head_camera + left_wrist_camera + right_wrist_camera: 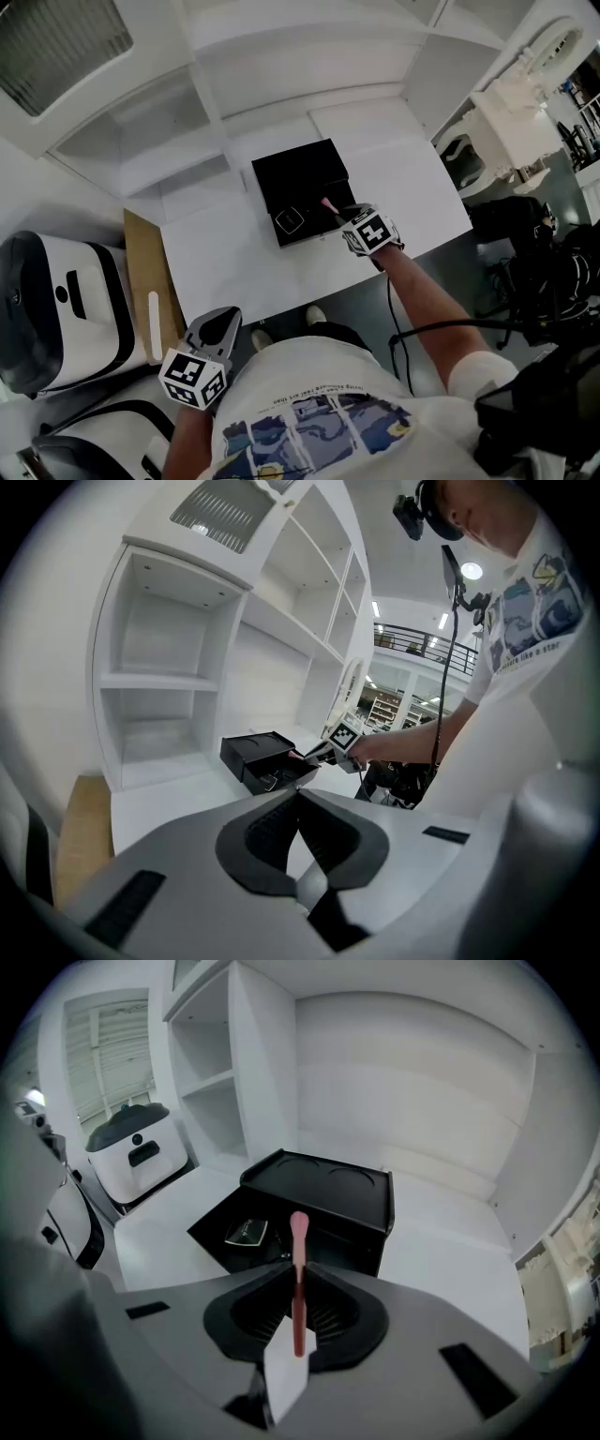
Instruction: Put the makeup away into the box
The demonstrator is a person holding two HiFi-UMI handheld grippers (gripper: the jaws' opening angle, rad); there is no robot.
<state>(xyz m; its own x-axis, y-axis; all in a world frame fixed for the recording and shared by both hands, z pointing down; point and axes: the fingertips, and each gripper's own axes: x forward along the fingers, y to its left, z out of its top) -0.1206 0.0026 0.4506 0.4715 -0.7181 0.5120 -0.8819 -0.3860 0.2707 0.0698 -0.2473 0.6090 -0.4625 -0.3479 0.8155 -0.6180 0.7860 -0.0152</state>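
Right gripper (298, 1279) pinched nearly shut on thin pink makeup stick (299, 1232), mid-shaft; probably light, stiff, slippery. Black box (323, 1185) just ahead.

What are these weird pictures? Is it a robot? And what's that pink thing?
No robot: a person holds tongs in each hand. One picture comes from a camera on the person's head, looking down; the other two come from cameras riding on the tongs. On the white table sits a black box, with a small square case in its open front part. The right tongs pinch a thin pink makeup stick, right by the box. The left tongs are shut and empty.
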